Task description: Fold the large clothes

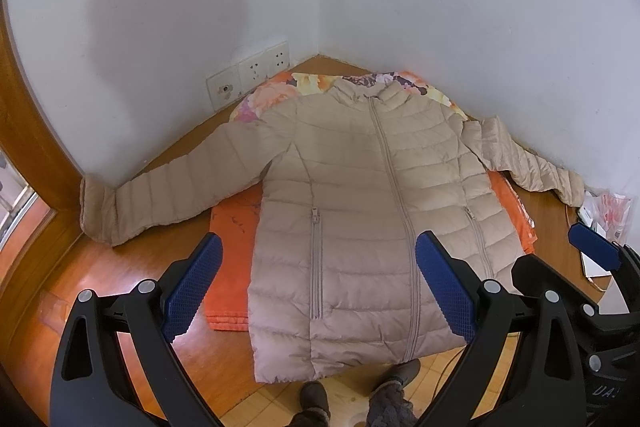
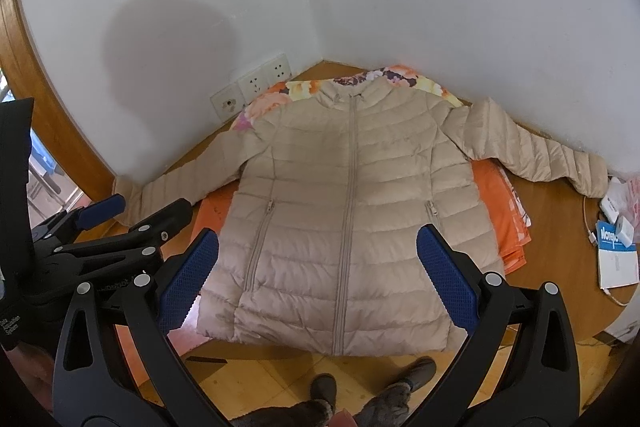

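A beige puffer jacket lies flat and face up on an orange cloth spread over a wooden table set in the corner of two white walls, its zip closed, its collar toward the corner and its hem hanging a little over the near edge. Both sleeves are spread outward, the left sleeve toward the wall with the sockets, the right sleeve toward some papers and a charger at the table's right side. The left gripper and the right gripper hover above the lower half of the jacket, each with its jaws wide apart and nothing between the blue pads. No fold appears to be made yet, so this looks like the very start: the garment is laid out and ready. The next move probably calls for each gripper to drop to a sleeve, close on the cuff, and carry it inward across the chest, with a firm pinch since the slippery quilted shell may slide free.
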A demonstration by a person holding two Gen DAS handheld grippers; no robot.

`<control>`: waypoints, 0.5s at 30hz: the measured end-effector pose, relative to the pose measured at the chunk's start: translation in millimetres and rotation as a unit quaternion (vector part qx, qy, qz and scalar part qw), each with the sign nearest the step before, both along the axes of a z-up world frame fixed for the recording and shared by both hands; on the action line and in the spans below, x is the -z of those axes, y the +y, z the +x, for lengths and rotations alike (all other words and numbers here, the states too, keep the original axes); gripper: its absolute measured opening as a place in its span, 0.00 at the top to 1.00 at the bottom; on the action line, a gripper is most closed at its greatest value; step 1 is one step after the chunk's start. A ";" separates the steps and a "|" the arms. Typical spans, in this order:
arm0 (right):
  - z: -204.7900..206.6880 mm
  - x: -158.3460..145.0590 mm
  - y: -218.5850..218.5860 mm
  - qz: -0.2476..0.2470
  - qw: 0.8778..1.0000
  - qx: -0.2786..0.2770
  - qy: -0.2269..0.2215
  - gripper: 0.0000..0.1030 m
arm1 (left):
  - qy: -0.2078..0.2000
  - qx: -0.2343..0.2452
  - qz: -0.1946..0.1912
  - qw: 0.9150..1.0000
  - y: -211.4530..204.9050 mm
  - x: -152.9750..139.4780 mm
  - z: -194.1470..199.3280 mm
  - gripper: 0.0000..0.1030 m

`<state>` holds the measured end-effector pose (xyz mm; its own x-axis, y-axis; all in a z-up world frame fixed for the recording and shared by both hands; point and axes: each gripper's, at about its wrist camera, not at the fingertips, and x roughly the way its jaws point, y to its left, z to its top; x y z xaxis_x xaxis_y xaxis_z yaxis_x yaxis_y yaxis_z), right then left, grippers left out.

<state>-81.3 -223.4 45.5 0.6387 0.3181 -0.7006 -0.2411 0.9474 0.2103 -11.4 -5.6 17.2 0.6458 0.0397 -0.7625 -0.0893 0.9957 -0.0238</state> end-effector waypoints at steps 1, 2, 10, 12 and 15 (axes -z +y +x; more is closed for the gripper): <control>0.1 0.0 0.0 0.001 1.000 0.000 0.000 0.04 | 0.000 0.000 0.000 1.000 0.9 -0.3 0.3 0.09; 0.8 0.0 1.3 0.001 1.000 -0.001 0.001 0.04 | 0.000 0.000 0.001 1.000 0.6 0.1 -0.2 0.09; 5.0 1.2 3.9 0.003 1.000 -0.003 0.006 0.04 | 0.000 -0.002 0.003 1.000 5.8 -0.8 3.3 0.09; 5.6 1.7 3.1 0.003 1.000 -0.003 0.006 0.04 | -0.001 -0.001 0.002 1.000 3.5 0.3 0.2 0.09; 5.7 1.7 2.6 0.004 1.000 -0.003 0.006 0.04 | -0.001 -0.001 0.002 1.000 3.2 0.5 -0.3 0.09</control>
<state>-75.6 -220.9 43.7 0.6281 0.3274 -0.7059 -0.2445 0.9443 0.2204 -11.7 -2.4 16.7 0.6479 0.0440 -0.7604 -0.0912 0.9956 -0.0202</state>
